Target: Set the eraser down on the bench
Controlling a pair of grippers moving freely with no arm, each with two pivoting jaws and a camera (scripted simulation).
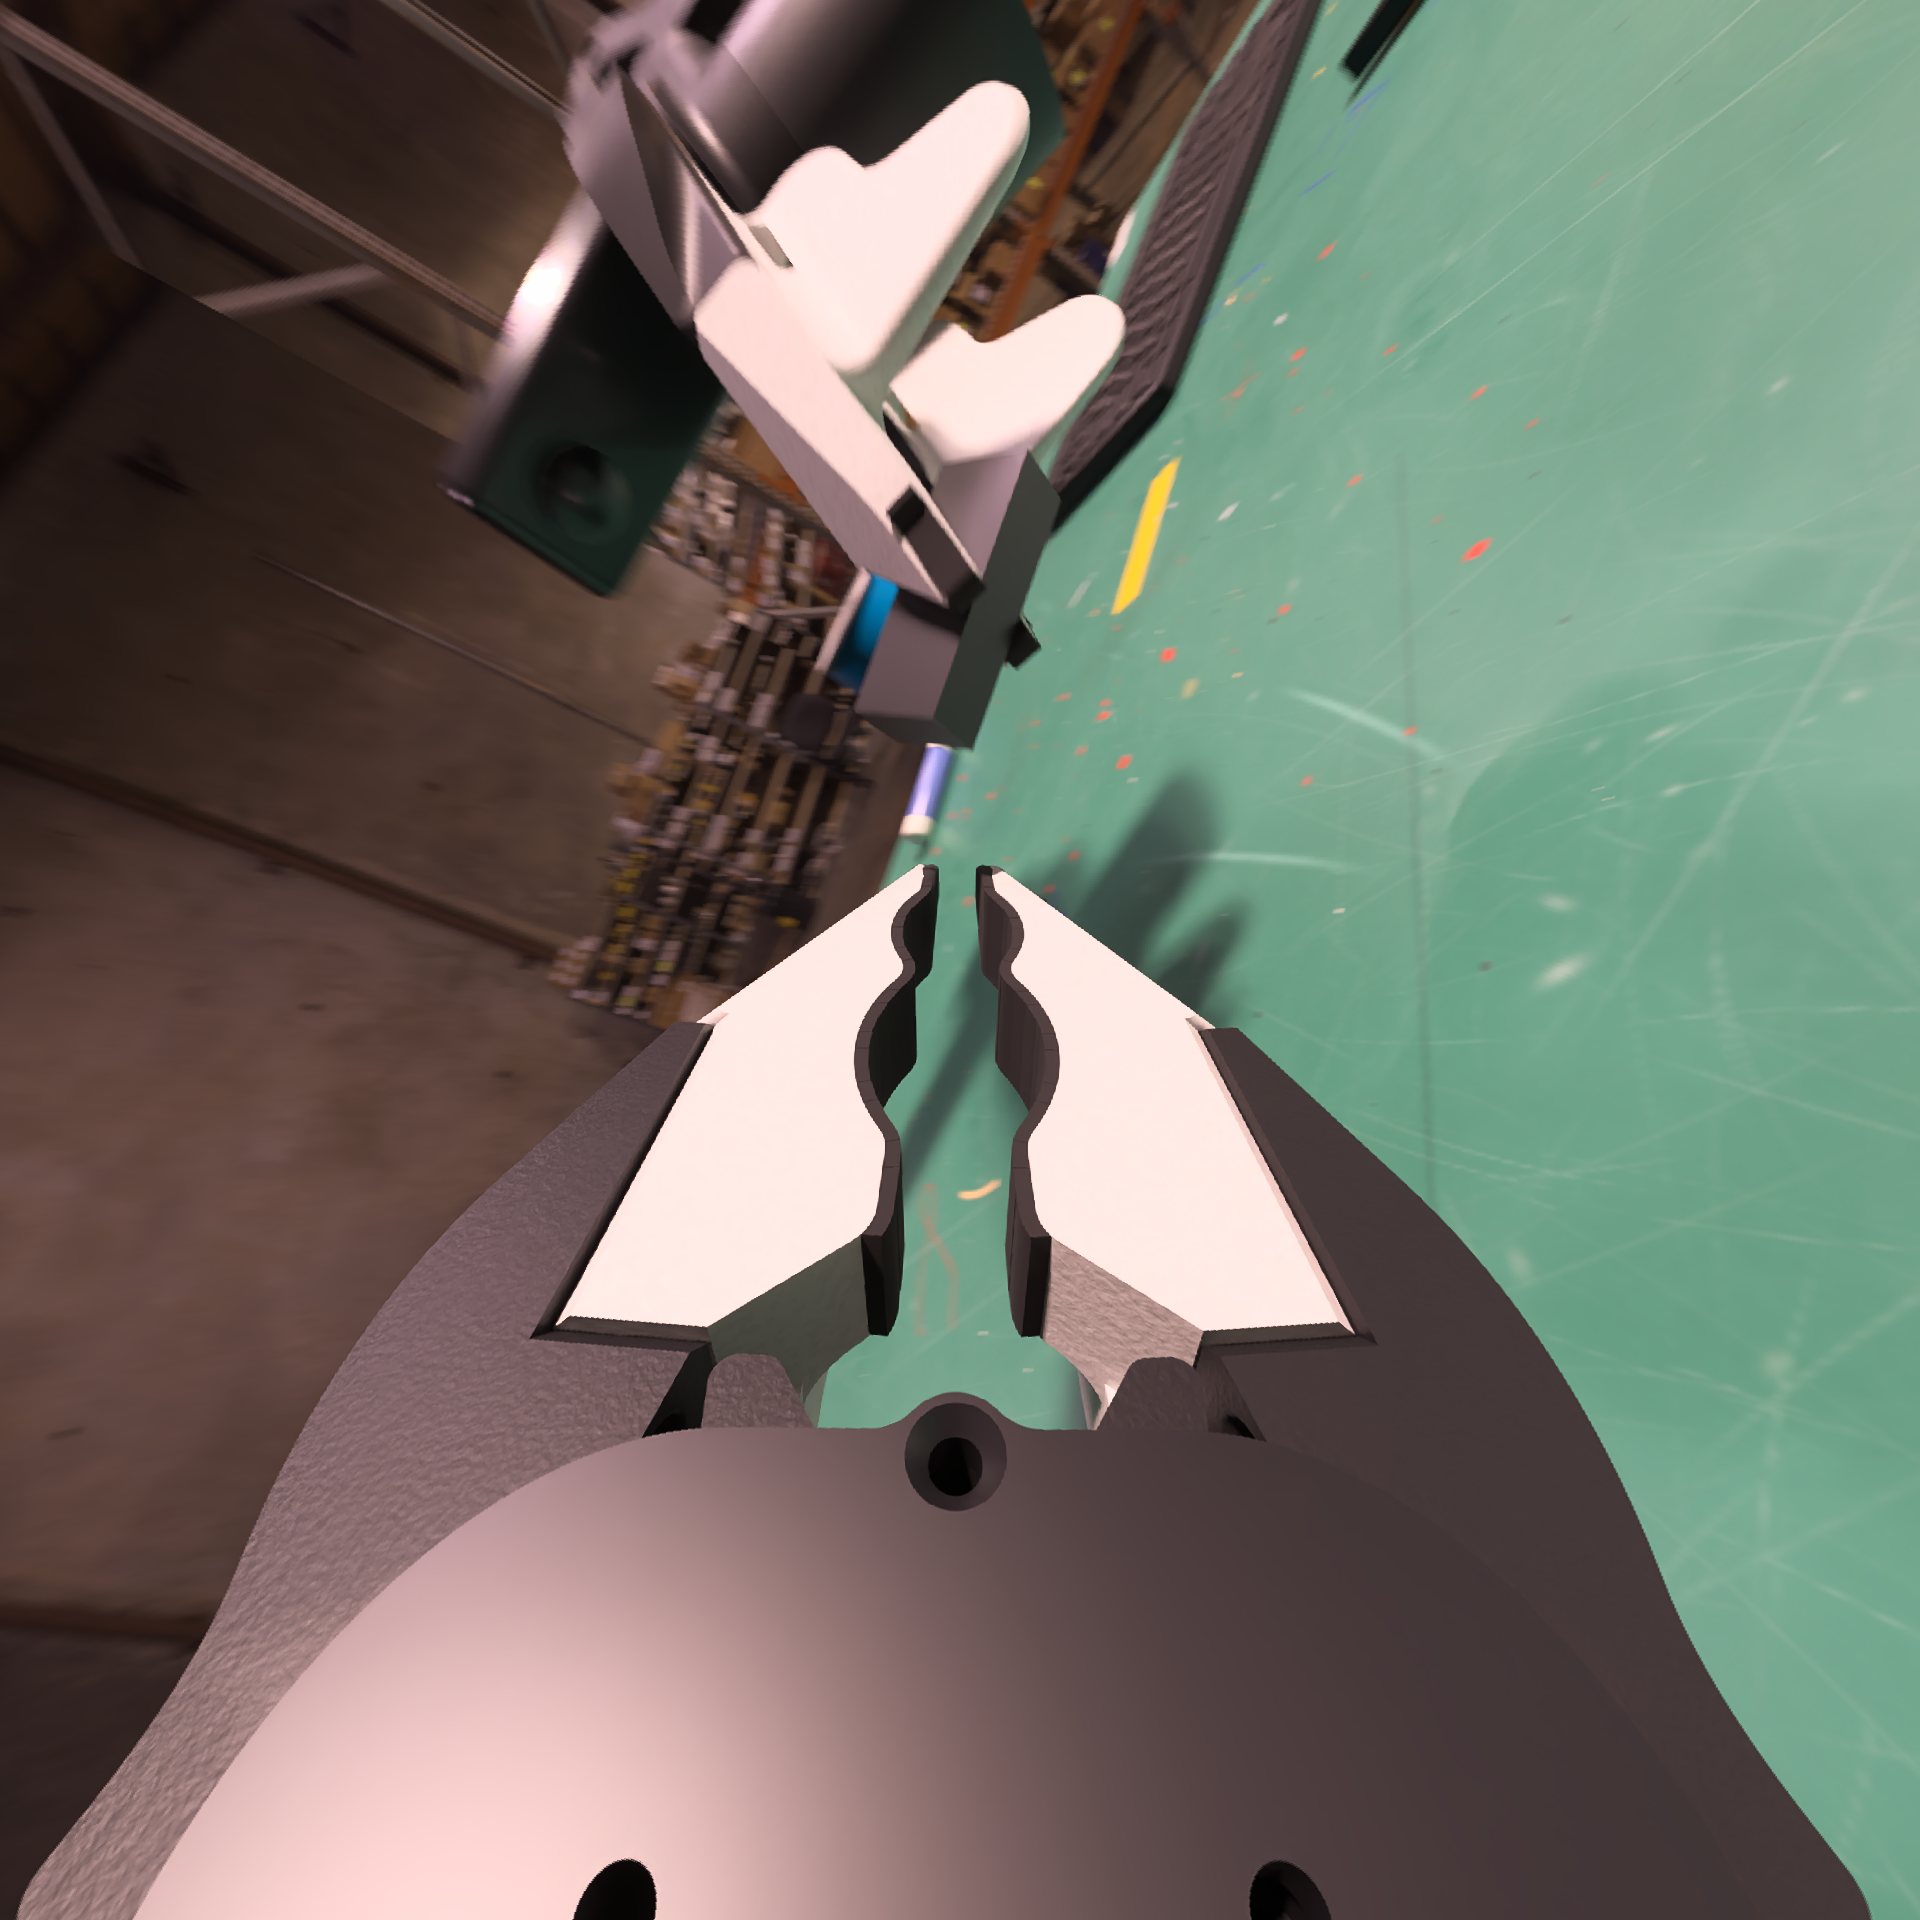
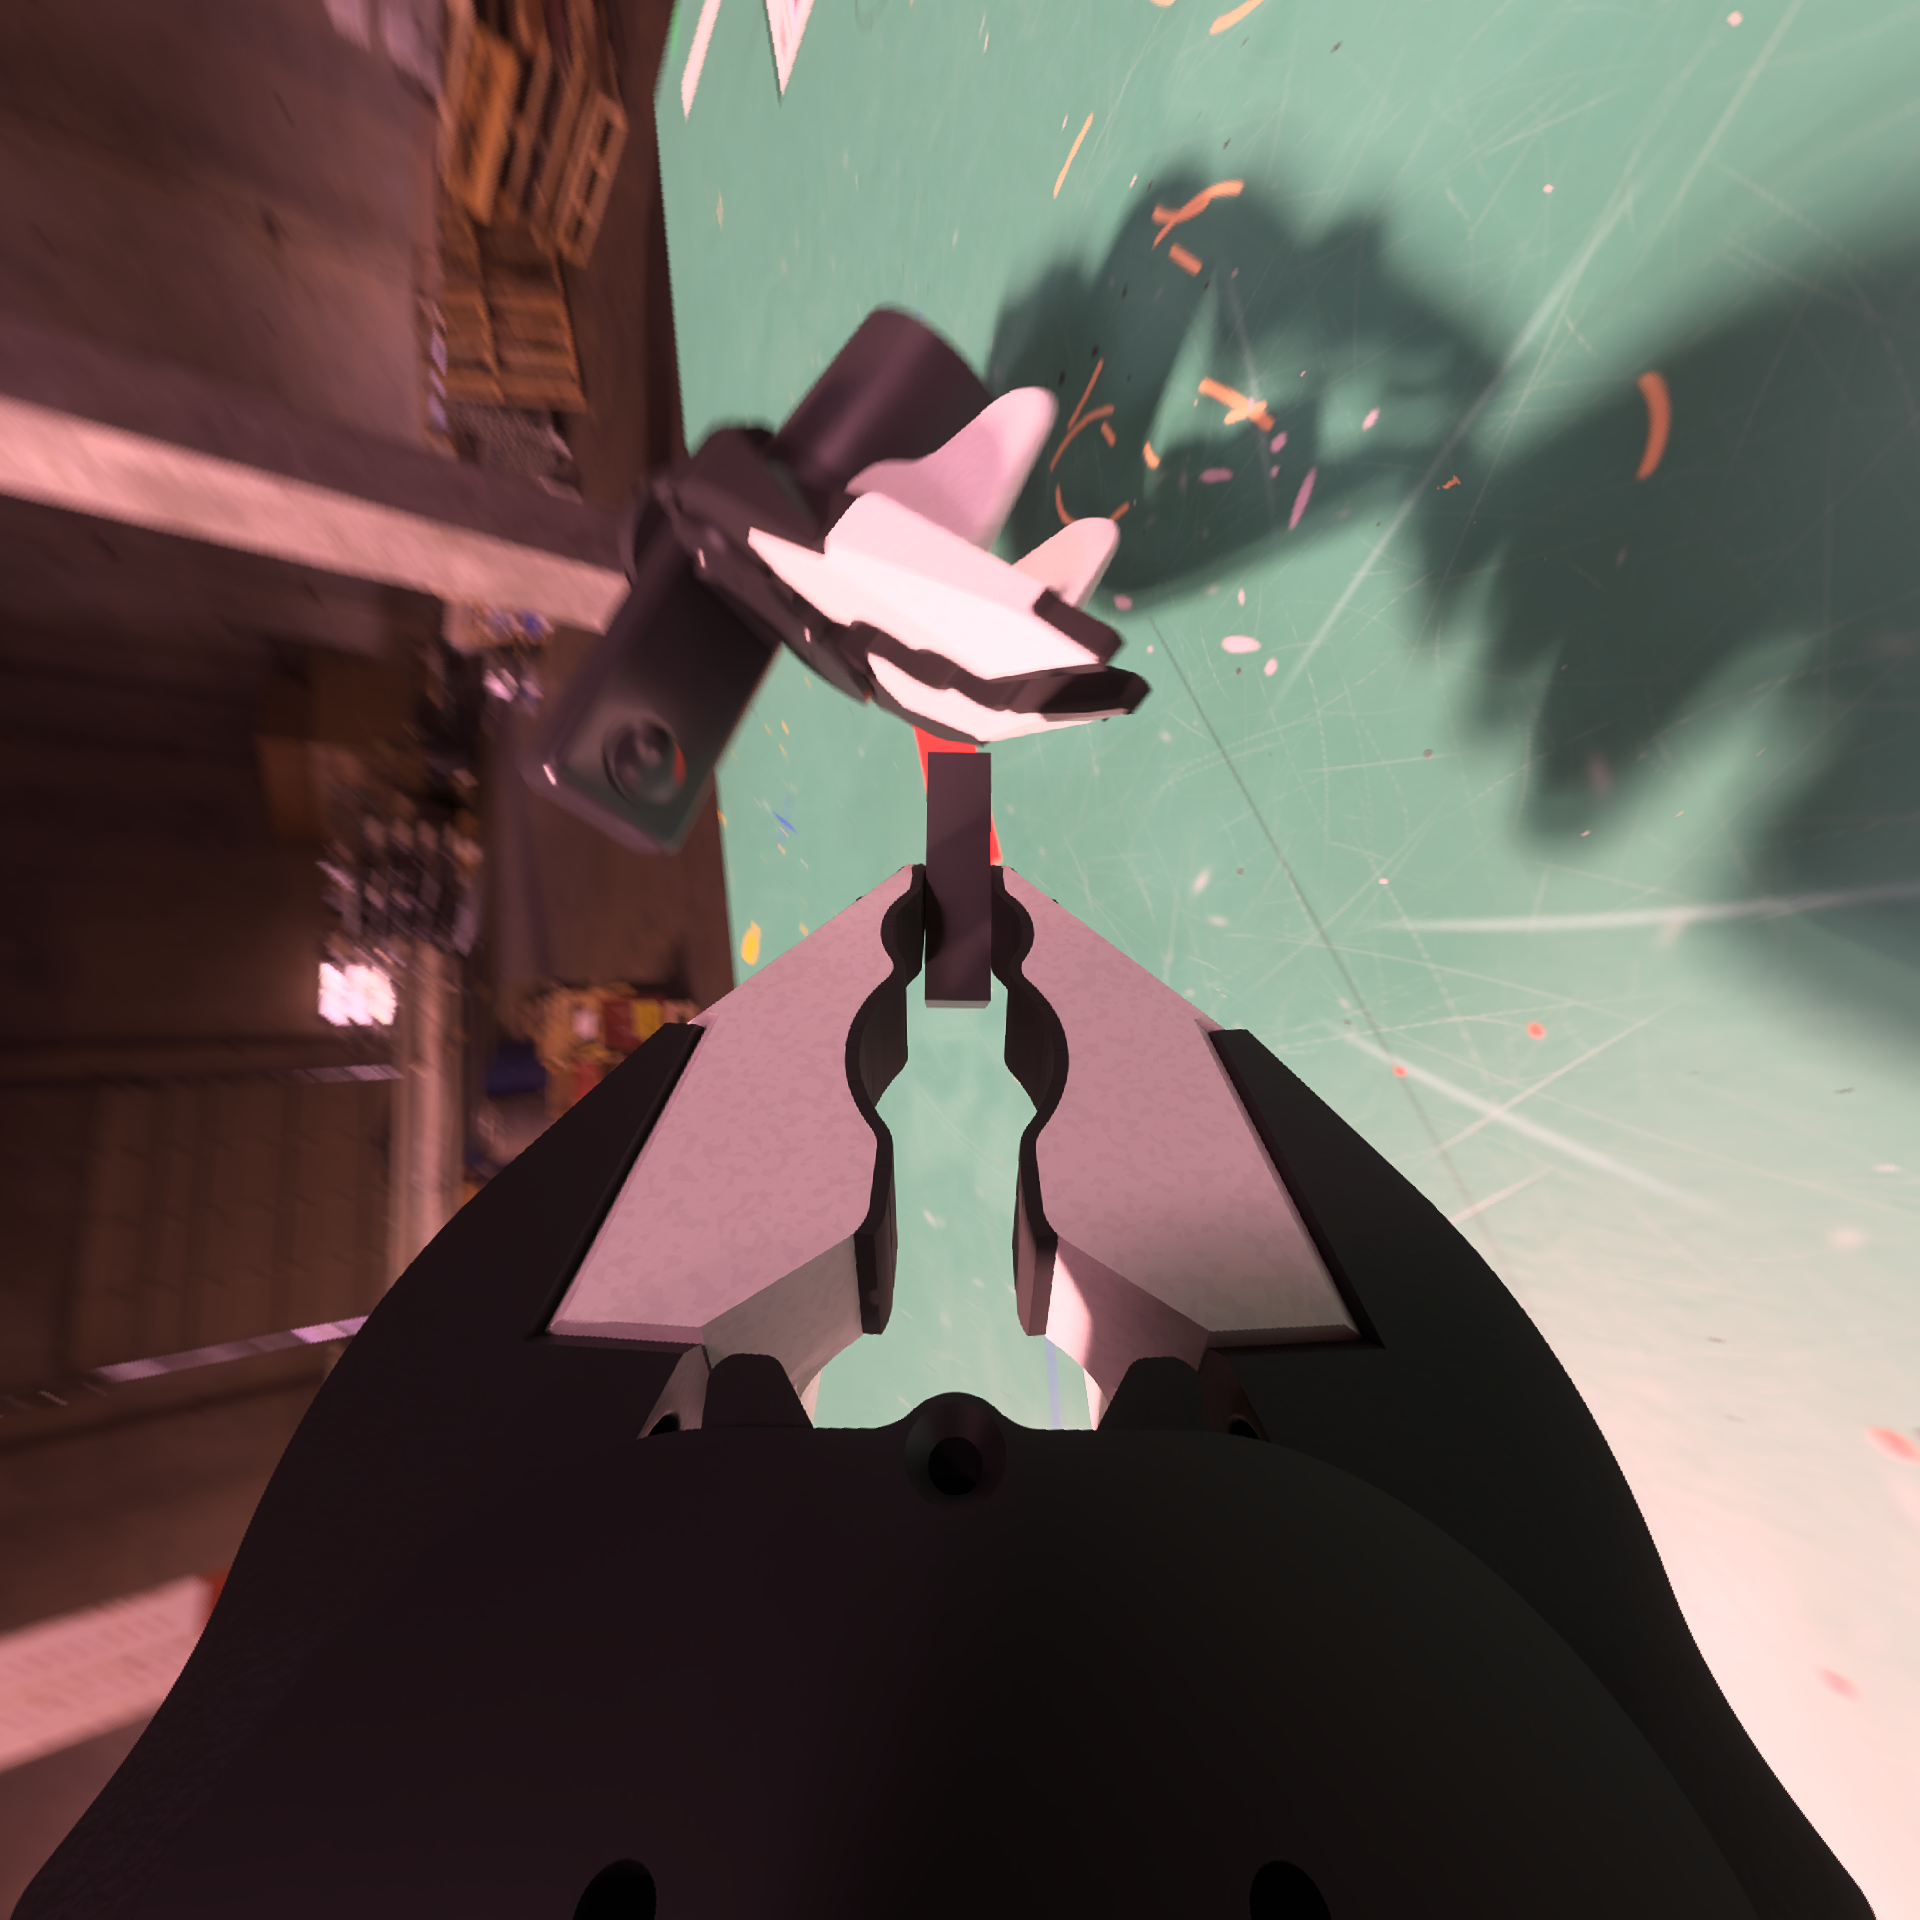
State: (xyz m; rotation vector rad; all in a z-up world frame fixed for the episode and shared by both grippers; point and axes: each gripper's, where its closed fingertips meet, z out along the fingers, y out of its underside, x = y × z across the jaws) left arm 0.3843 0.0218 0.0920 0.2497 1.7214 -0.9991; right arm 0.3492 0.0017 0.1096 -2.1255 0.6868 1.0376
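Eraser point(image 2: 957, 873), dark flat slab, pinched edge-on at the tips of the right tool point(image 2: 958, 896), clear of the green desk point(image 2: 1455, 935). Looks rigid and light; thin faces give good purchase, so the present hold across them suits. Left tool point(image 1: 957, 894) nearly closed on nothing, a narrow gap between its pads. Beyond, in the left wrist view, the eraser hangs above the desk's edge. Further off lie a yellow strip point(image 1: 1145, 537) and a dark ribbed mat point(image 1: 1195, 260). No containers visible, though the far desk is blurred.
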